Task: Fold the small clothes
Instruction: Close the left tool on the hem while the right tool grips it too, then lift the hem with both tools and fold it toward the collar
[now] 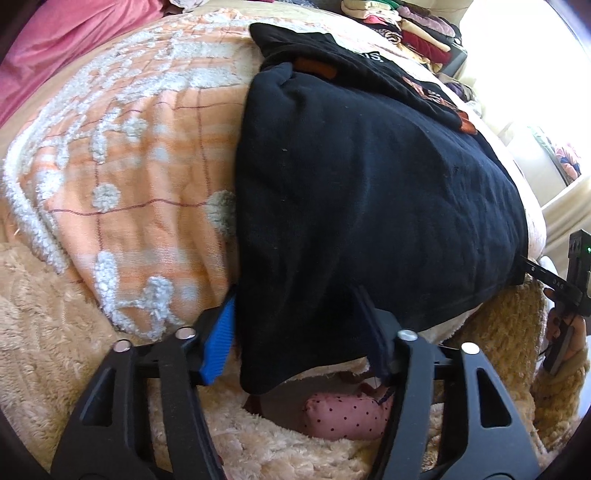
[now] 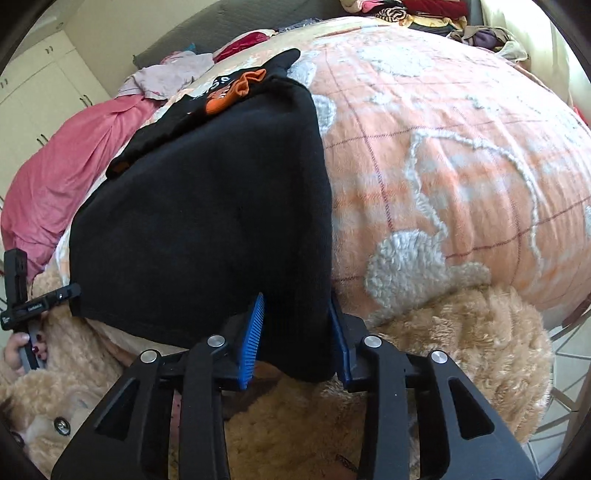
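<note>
A black garment (image 1: 369, 184) (image 2: 203, 221) with orange print lies spread on an orange checked blanket (image 1: 129, 166) (image 2: 443, 166). My left gripper (image 1: 295, 339) has the garment's near left corner bunched between its blue pads, and the cloth covers its right finger. My right gripper (image 2: 297, 336) is shut on the near right corner, with a thick fold squeezed between both blue pads. Each gripper also shows at the edge of the other's view: the right gripper (image 1: 532, 267) and the left gripper (image 2: 74, 290), both at the garment's hem.
A fluffy beige blanket (image 1: 55, 332) (image 2: 461, 350) covers the near edge of the bed. A pink dotted item (image 1: 343, 413) lies below the hem. A pile of clothes (image 1: 413, 29) (image 2: 424, 11) sits at the far end, and a pink sheet (image 1: 55, 37) (image 2: 55, 166) lies to the left.
</note>
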`<state>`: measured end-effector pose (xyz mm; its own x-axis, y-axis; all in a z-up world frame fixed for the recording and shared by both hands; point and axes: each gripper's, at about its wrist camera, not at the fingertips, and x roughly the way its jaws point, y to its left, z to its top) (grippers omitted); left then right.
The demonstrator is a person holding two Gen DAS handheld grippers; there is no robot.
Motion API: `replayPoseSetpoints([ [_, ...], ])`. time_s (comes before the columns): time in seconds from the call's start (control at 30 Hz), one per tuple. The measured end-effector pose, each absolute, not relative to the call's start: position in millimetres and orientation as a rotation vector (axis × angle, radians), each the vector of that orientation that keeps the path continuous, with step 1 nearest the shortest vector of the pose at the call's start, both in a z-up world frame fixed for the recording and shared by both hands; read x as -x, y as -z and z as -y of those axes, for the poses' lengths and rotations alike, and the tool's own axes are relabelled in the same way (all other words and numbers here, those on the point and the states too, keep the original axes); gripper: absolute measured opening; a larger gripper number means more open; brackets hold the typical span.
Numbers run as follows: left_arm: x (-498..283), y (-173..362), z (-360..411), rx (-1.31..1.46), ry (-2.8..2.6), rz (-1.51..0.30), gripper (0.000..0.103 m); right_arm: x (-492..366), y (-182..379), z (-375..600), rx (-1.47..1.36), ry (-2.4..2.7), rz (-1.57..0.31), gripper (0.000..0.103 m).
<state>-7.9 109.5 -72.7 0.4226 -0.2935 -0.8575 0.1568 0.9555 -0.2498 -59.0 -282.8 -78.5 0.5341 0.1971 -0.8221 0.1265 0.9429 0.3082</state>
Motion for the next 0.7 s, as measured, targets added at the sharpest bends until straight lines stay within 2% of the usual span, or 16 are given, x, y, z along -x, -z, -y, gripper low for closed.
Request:
replayPoseSetpoints([
  [0.03,8.2,72.2,-110.7,0.142,0.277,-1.099,0.038,59.1,77.2,281.3,-0.347,-0.055,-1.007,0.028],
  [0.07,8.5,71.8,-111.8,0.143,0.276,-1.098,0.036,58.2,75.5,279.6,-0.354,-0.074,-0.997,0.016],
  [0.1,9.1,71.0,-112.5,0.147,0.277,-1.098,0.031,59.8,71.4,278.8,-0.364,-0.090,-0.980,0.009],
  [0.2,11.3,67.0,-113.2,0.156,0.292,-1.098,0.019,60.6,59.2,274.1,-0.367,-0.128,-0.929,0.007],
  [0.37,13.4,64.7,-115.3,0.170,0.299,-1.102,0.017,62.7,37.5,275.2,-0.396,-0.164,-0.839,0.007],
  [0.4,14.2,63.1,-116.7,0.176,0.300,-1.097,0.009,63.3,32.1,276.1,-0.404,-0.173,-0.817,0.007],
  [0.43,14.5,61.0,-118.3,0.185,0.302,-1.091,0.006,63.6,28.2,277.1,-0.410,-0.178,-0.802,0.007],
  [0.7,8.4,16.1,-130.2,0.261,0.357,-0.951,0.003,51.7,0.2,284.4,-0.438,-0.200,-0.709,0.007],
])
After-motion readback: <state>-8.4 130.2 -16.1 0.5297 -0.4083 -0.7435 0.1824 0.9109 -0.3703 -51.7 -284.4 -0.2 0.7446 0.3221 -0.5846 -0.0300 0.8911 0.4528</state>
